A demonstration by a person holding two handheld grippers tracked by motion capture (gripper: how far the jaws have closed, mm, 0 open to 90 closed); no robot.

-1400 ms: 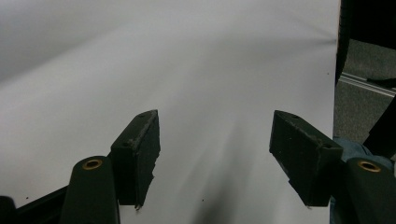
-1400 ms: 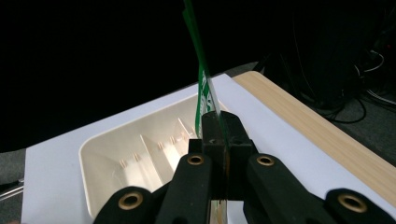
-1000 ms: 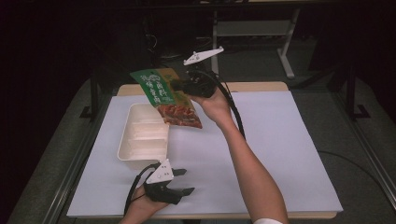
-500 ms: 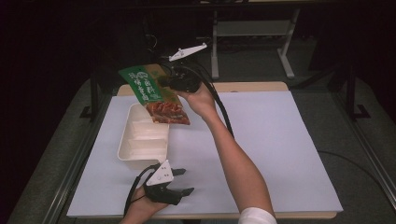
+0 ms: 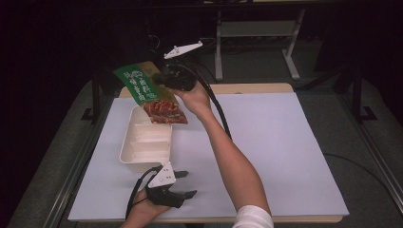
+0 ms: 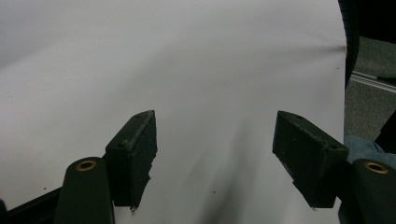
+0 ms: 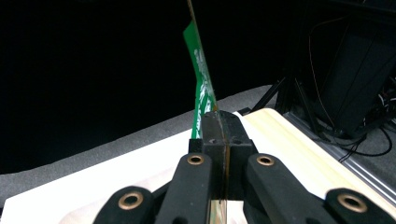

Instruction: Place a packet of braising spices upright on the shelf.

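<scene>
The snack packet (image 5: pixel 151 92) has a green top band with pale lettering and a clear lower part showing reddish-brown food; in the right gripper view its edge (image 7: pixel 201 79) shows green with white marks. The tray (image 5: pixel 142 142) near the table's left edge is cream-white. A white sheet (image 5: pixel 285 156) covers the table, with a pale wood strip (image 5: pixel 252 88) bare along the far edge. Both the right gripper (image 5: pixel 164 78) and the left gripper (image 5: pixel 183 183) are black, each topped by a pale grey plate, with brass-coloured rivets on the jaws. The sleeve (image 5: pixel 252 217) at the near edge is white.

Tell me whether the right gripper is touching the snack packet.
Touching. The right gripper view shows the right gripper with its jaws shut flat on the green snack packet edge.
</scene>
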